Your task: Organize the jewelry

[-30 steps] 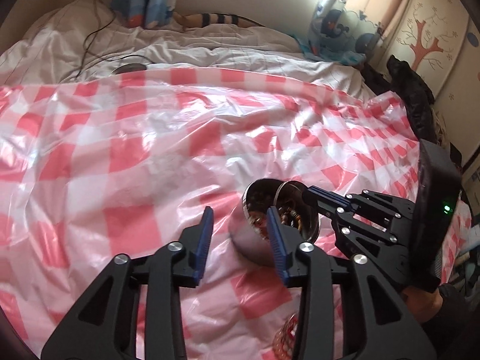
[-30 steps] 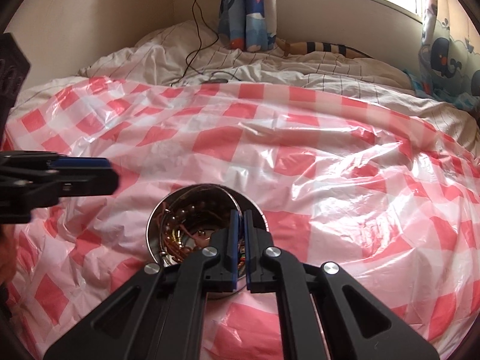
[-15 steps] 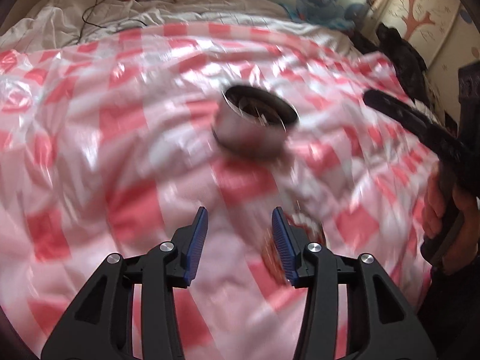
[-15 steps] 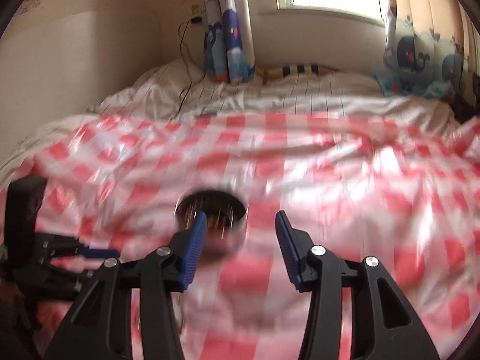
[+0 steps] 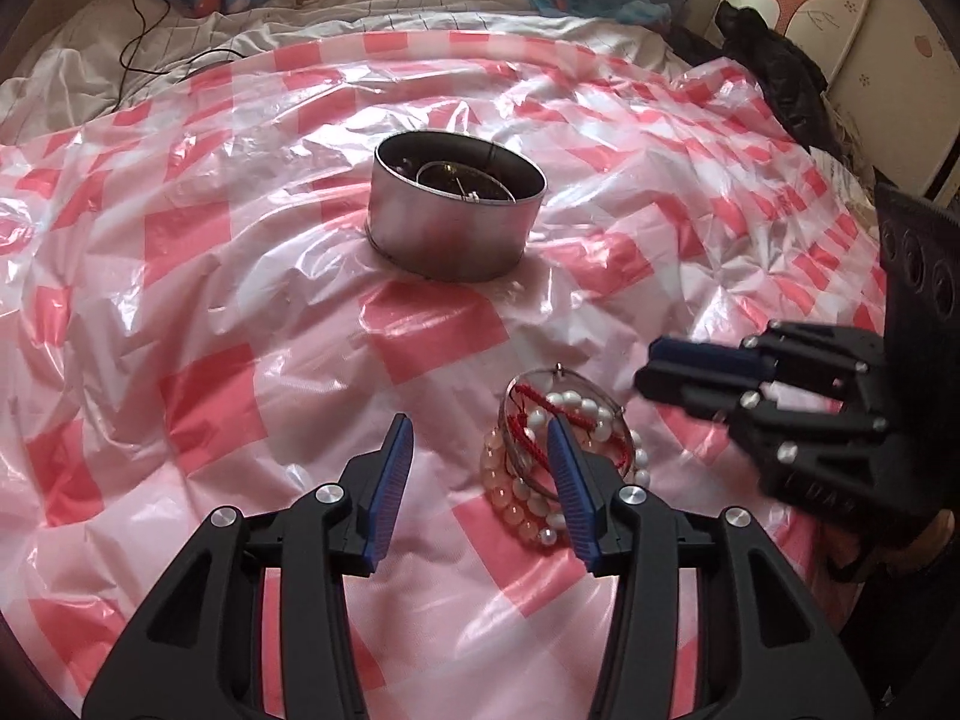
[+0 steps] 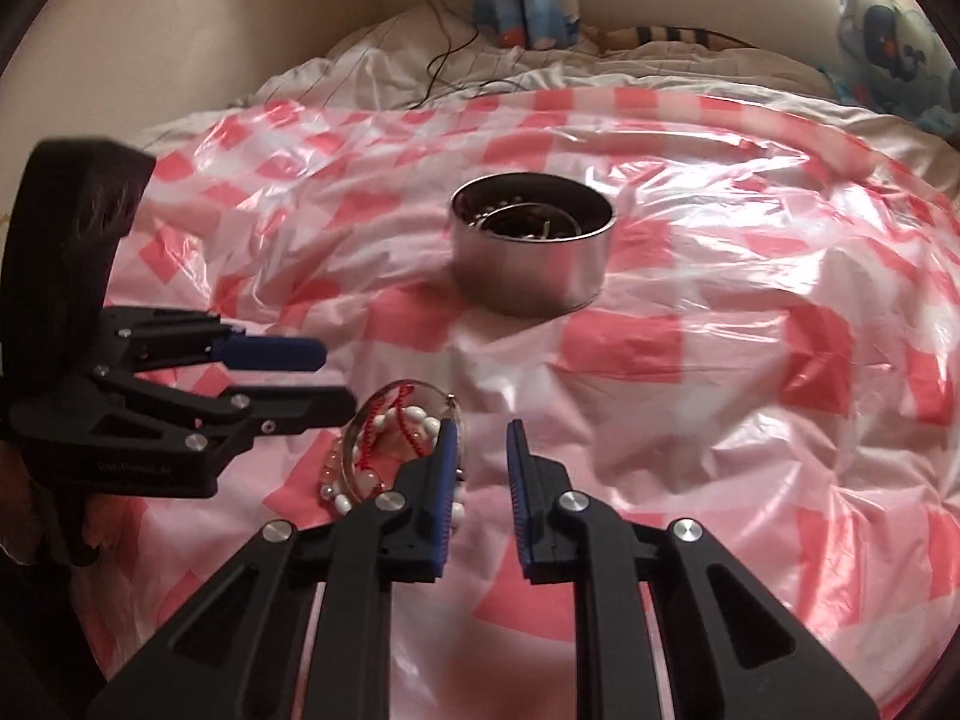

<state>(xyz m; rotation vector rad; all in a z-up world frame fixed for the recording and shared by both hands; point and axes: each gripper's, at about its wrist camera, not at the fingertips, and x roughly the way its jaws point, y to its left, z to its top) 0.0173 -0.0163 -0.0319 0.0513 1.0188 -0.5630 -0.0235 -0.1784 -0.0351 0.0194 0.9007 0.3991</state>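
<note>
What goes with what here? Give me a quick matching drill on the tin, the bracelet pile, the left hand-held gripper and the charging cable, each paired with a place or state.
Things:
1. round metal tin
2. pile of beaded bracelets
3. left hand-held gripper
4. black cable

Places or states:
A. lying on the white bedsheet beyond the plastic cover
B. open, holding nothing
C. standing upright mid-cover, jewelry inside
D. loose on the checkered plastic cover, between the two hand-held grippers

Pairs: 1-C, 2-D, 3-B, 4-A
</note>
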